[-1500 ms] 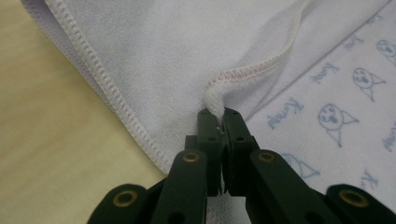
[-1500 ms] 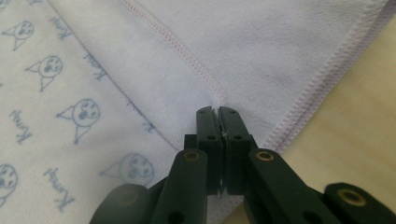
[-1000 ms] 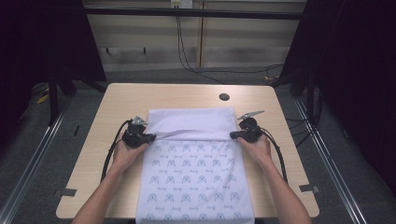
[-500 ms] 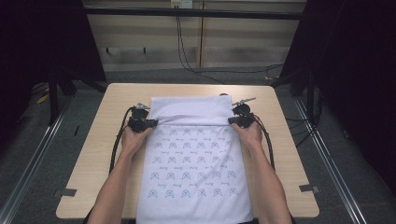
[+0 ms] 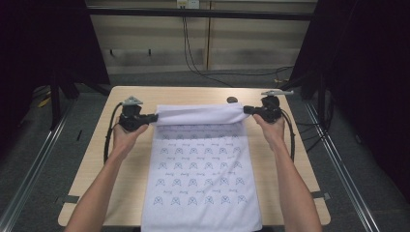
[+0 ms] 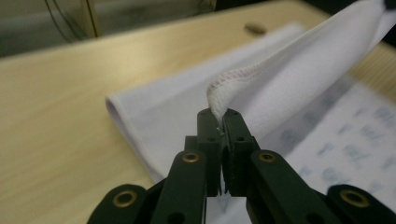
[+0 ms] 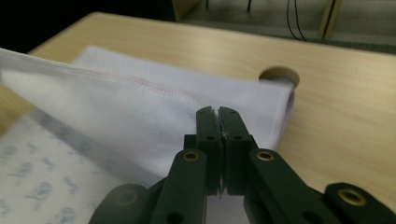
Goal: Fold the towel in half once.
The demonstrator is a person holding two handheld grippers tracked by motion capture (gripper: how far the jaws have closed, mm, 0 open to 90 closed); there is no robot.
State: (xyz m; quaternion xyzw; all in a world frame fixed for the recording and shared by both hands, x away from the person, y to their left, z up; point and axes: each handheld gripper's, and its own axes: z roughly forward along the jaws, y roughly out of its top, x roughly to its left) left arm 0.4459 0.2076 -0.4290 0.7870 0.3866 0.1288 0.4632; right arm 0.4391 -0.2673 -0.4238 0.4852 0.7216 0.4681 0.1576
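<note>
A white cloth [image 5: 200, 179] with a blue print lies lengthwise on the wooden table [image 5: 96, 174], its near end hanging over the front edge. Its far, plain-sided edge [image 5: 198, 114] is raised off the table and stretched in a band between both grippers. My left gripper [image 5: 151, 117] is shut on the band's left corner, and the stitched hem [image 6: 233, 77] bunches out of the closed jaws [image 6: 218, 113]. My right gripper [image 5: 247, 110] is shut on the right corner, with the cloth [image 7: 130, 107] spreading away from its jaws [image 7: 218, 112].
A round cable hole [image 5: 232, 100] sits in the tabletop just behind the cloth, beside the right corner [image 7: 279, 74]. Bare wood runs along both sides of the cloth. Dark frames and floor cables surround the table.
Both hands have risen and moved toward the far side, lifting the folded-over edge off the table. The grip on each corner has stayed the same.
</note>
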